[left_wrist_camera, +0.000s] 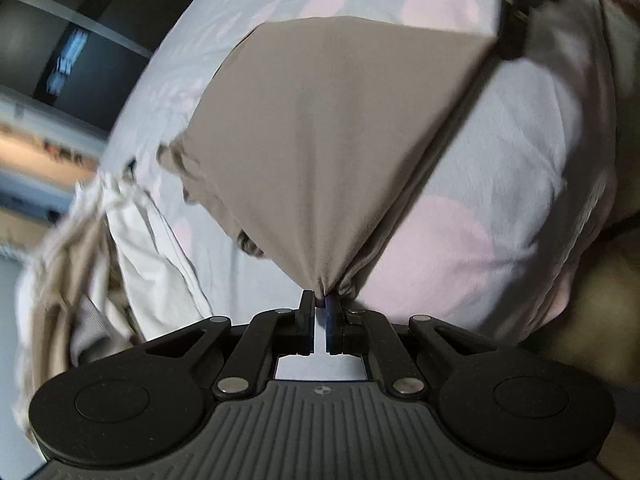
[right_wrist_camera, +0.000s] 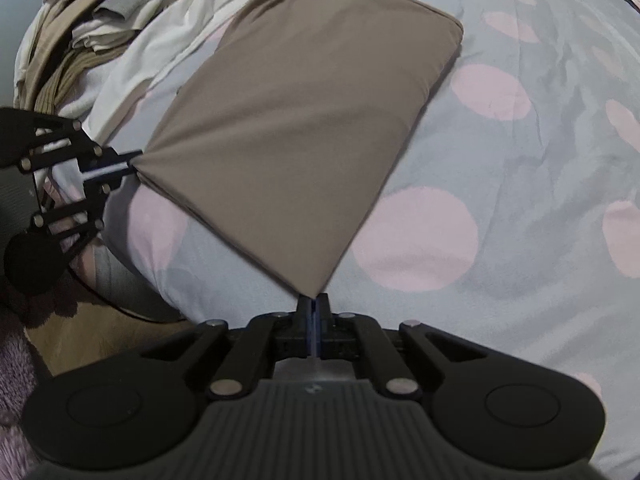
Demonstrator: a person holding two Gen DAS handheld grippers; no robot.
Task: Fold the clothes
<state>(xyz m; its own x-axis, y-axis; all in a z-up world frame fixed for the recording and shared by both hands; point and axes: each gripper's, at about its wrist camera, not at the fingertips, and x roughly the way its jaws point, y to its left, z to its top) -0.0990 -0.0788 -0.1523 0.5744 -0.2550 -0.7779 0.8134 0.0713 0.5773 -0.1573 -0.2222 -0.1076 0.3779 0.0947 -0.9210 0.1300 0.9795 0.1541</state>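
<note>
Jaws, left gripper: pressed together on a bunched corner of the taupe garment, cloth gathered into small puckers right at the tips.
Jaws, right gripper: pressed together on another corner of the same garment, pinching it to a sharp point with no gap showing.
Taupe garment: folded into a flat, roughly four-sided panel; smooth across the middle, stretched taut between the two pinched corners.
Near edge: lifted off the bed, hanging between both grippers, a dark shadow under its underside in the left wrist view.
Far edge: rounded fold, resting on the bedspread in the right wrist view.
Left-hand side of garment: ragged, rumpled edge in the left wrist view, lying beside the heap of other cloth.
Bedspread: pale grey-blue with large pink dots, lightly creased, spread under the garment and well beyond it on the right.
Pile of clothes: cream, white and tan pieces, crumpled together at the far left of the bed, touching or overlapping the garment's far left corner.
Left gripper in right wrist view: entering from the left edge, black linkage sideways, tips clamped on the garment's left corner.
Right gripper in left wrist view: dark and blurred at the upper right, at the garment's far right corner.
Floor: brownish strip below the bed's edge at lower left.
</note>
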